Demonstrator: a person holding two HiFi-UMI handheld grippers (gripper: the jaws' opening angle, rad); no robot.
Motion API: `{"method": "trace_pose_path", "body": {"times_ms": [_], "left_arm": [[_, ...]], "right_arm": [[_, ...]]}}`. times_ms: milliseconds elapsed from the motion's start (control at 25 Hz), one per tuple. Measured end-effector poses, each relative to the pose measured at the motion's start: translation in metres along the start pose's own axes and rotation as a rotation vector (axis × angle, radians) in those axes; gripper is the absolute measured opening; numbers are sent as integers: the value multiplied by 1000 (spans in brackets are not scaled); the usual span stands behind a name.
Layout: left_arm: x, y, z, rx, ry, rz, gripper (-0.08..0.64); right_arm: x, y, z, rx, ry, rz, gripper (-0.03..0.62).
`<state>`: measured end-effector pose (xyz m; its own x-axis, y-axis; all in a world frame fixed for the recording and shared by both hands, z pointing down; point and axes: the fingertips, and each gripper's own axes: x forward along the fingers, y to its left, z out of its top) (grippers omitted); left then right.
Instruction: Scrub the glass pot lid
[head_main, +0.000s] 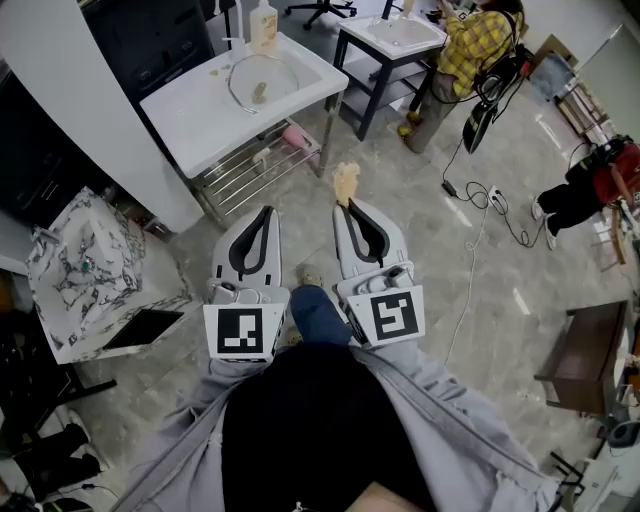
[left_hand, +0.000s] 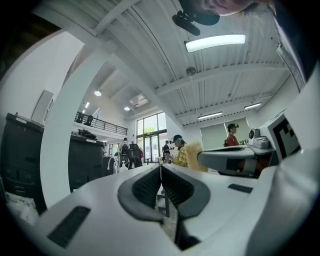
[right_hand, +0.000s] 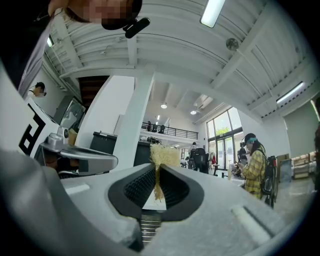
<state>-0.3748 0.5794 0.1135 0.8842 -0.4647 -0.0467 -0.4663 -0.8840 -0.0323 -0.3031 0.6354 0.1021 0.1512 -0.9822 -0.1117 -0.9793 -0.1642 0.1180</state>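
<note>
One glass pot lid (head_main: 262, 82) lies flat in the white sink (head_main: 190, 110), well ahead of both tongs. It is probably heavy, breakable and slick when wet, so it is best steadied at the rim or the knob. Two tongs — the left tongs (head_main: 267, 212) closed on nothing, the right tongs (head_main: 344, 206) pinching one soft scrubbing pad (head_main: 346, 182).

No word or number can be read. The cube (head_main: 246, 331) on the left gripper (head_main: 267, 211) and the one on the right gripper (head_main: 346, 206) bear only black-and-white square patterns. The label on the bottle (head_main: 264, 25) is too small to read.
</note>
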Motion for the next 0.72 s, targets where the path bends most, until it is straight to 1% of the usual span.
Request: {"method": "trace_pose_path", "body": {"times_ms": [160, 280, 400, 560, 720], "left_arm": [[28, 13, -5, 18, -14, 21, 6], [54, 20, -11, 17, 7, 12, 6], [82, 35, -11, 28, 9, 20, 6], [126, 63, -9, 33, -8, 66, 6], [171, 79, -8, 38, 10, 84, 6]], "right_arm": [[21, -17, -9, -4, -4, -1, 26], [46, -34, -20, 11, 9, 1, 28], [80, -51, -26, 22, -7, 9, 28], [128, -75, -30, 19, -21, 37, 28], [177, -107, -31, 24, -31, 56, 28]]}}
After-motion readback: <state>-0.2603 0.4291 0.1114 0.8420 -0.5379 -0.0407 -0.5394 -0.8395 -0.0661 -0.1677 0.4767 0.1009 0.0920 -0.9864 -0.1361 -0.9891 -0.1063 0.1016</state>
